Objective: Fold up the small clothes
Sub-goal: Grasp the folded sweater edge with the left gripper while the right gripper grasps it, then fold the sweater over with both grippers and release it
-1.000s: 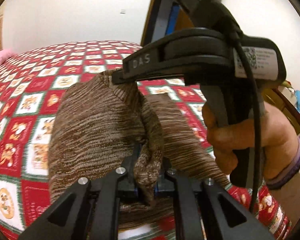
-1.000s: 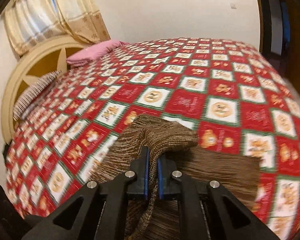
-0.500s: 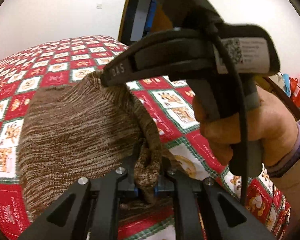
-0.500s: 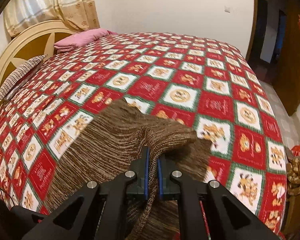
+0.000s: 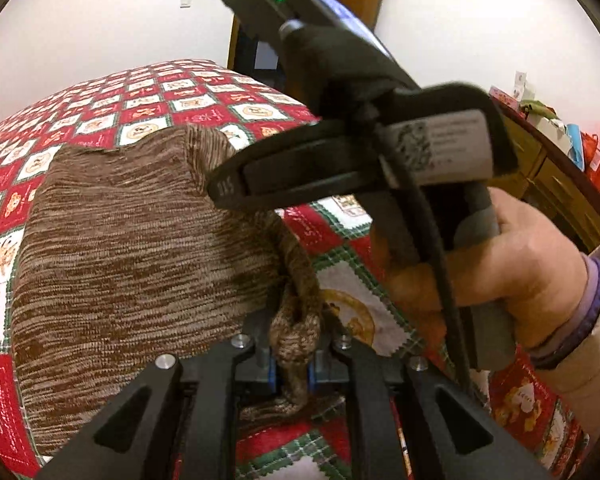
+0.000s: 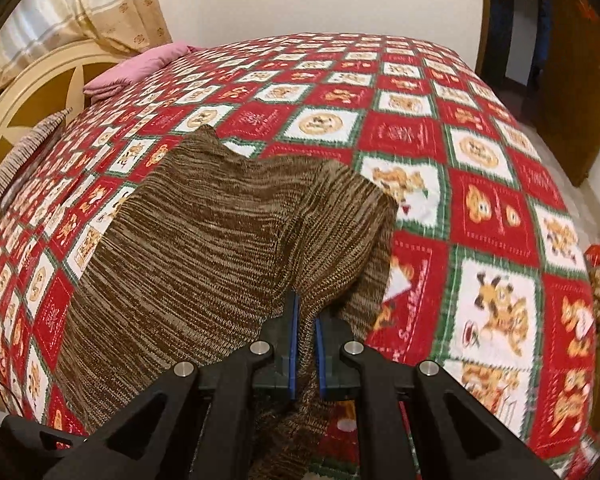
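Left claw is pinched nearly closed on a bunched, rope-like fold of the brown knit garment; the blue pads press the wad from both sides, and a twist of knit rises from between them. From that grip the fabric spreads away to the left and upward as a broad sheet, draped over the red, white and green patchwork bedspread. To the right in the left wrist view, the right claw reaches in from the side, its black tip meeting the upper edge of the same garment; a hand wraps its handle, with a purple cuff at the wrist. Whether that tip bites the cloth cannot be read from this angle, since the fingers overlap.

From the right wrist view the answer is plain: the right claw stands at a narrow gap, blue pads clamped on a thin edge of the garment. The knit fans out to the left and ahead across the bedspread, with one raised corner folding over just right of centre and a strip hanging down between the black fingers. At the far left edge of the bed lie a striped pillow and a pink folded cloth, beside a cream headboard and patterned curtains.
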### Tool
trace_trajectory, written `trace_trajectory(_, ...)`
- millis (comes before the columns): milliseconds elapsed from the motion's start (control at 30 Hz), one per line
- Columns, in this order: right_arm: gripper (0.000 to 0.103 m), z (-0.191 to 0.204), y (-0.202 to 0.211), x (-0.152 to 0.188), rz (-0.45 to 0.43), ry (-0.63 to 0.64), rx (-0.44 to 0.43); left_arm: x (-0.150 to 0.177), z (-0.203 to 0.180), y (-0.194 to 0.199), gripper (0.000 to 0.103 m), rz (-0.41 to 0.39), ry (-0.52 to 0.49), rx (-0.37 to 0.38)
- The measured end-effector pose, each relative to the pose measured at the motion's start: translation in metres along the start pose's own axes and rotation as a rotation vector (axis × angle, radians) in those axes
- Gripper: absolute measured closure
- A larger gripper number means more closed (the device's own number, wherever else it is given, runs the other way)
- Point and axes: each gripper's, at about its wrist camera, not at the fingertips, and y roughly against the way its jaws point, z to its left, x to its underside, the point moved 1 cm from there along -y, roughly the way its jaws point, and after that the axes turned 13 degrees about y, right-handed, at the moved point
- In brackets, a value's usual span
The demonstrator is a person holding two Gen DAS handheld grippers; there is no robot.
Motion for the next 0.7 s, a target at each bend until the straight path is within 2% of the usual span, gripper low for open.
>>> trace_trajectory(233,0.097,-0.006,-0.007,0.004,0.000,-0.004,0.031,-0.002,0.006,-0.011,0.093,0.013,-0.007,0.024)
trace_trajectory(333,0.097,-0.016,-0.007,0.007,-0.014,-0.061,0.043,-0.002,0.009,-0.005,0.091,0.030,0.001,0.024)
trace_trajectory(467,0.097,-0.019,-0.002,0.015,-0.043,-0.127,0.031,0.001,0.016,0.009,0.087,0.040,0.015,-0.020)
trace_trajectory(533,0.096,-0.014,0.004,0.018,-0.052,-0.127,0.054,0.003,0.020,0.016,0.080,0.033,0.009,-0.059)
trace_trajectory(567,0.094,-0.012,0.007,0.020,-0.054,-0.133,0.052,0.003,0.022,0.020,0.070,0.026,0.005,-0.080)
trace_trajectory(600,0.091,-0.011,0.012,0.023,-0.052,-0.147,0.055,0.003,0.024,0.023,0.055,0.018,0.001,-0.106)
trace_trajectory(667,0.088,-0.009,0.022,0.031,-0.046,-0.180,0.060,0.004,0.031,0.034,0.041,-0.014,-0.003,-0.156)
trace_trajectory(700,0.086,-0.007,0.029,0.039,-0.041,-0.192,0.069,0.004,0.034,0.039,0.039,-0.028,-0.008,-0.172)
